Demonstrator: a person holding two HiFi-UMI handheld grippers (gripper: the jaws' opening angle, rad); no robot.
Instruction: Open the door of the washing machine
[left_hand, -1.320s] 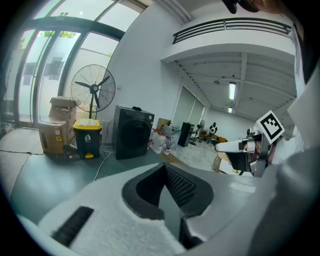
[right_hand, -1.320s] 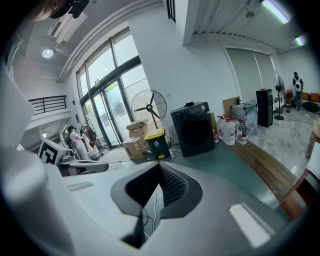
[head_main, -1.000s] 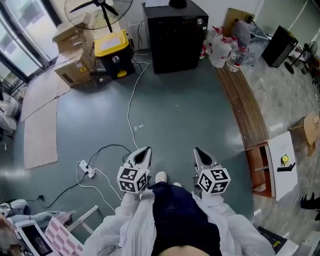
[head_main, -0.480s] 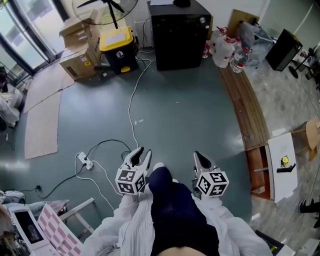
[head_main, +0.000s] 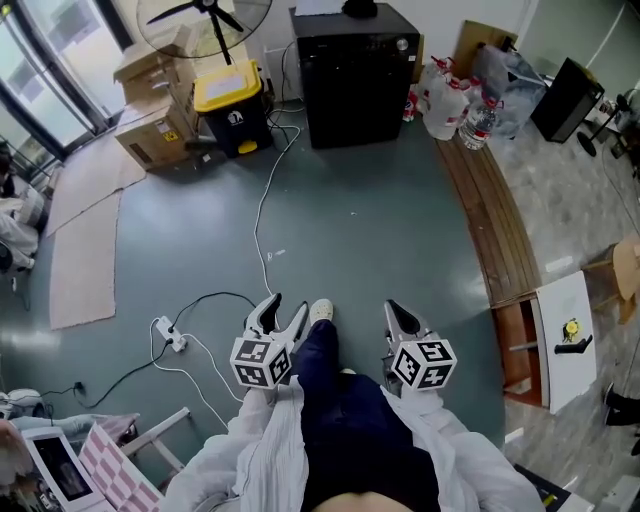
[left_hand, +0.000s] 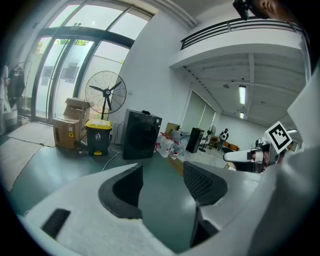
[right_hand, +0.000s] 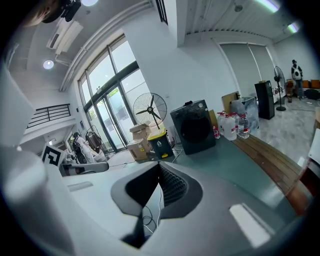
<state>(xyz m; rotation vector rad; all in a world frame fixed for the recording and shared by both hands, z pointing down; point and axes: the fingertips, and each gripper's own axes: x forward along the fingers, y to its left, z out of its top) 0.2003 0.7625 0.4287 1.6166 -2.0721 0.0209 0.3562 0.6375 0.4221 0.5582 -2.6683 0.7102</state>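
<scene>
Left tongs (left_hand: 162, 176) newly apart, right tongs (right_hand: 159, 172) together

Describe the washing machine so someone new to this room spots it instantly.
Look along the far wall beyond the grey floor. In the head view, the washing machine stands against it, between the yellow-lidded bin on the left and the water jugs on the right. Unlike them, it is a black cabinet with a round front door.

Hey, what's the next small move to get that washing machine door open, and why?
Probably step forward toward the washing machine: its door looks shut and it stands far across the floor, out of reach. The left hand-held gripper is open, the right hand-held gripper shut, both empty.
</scene>
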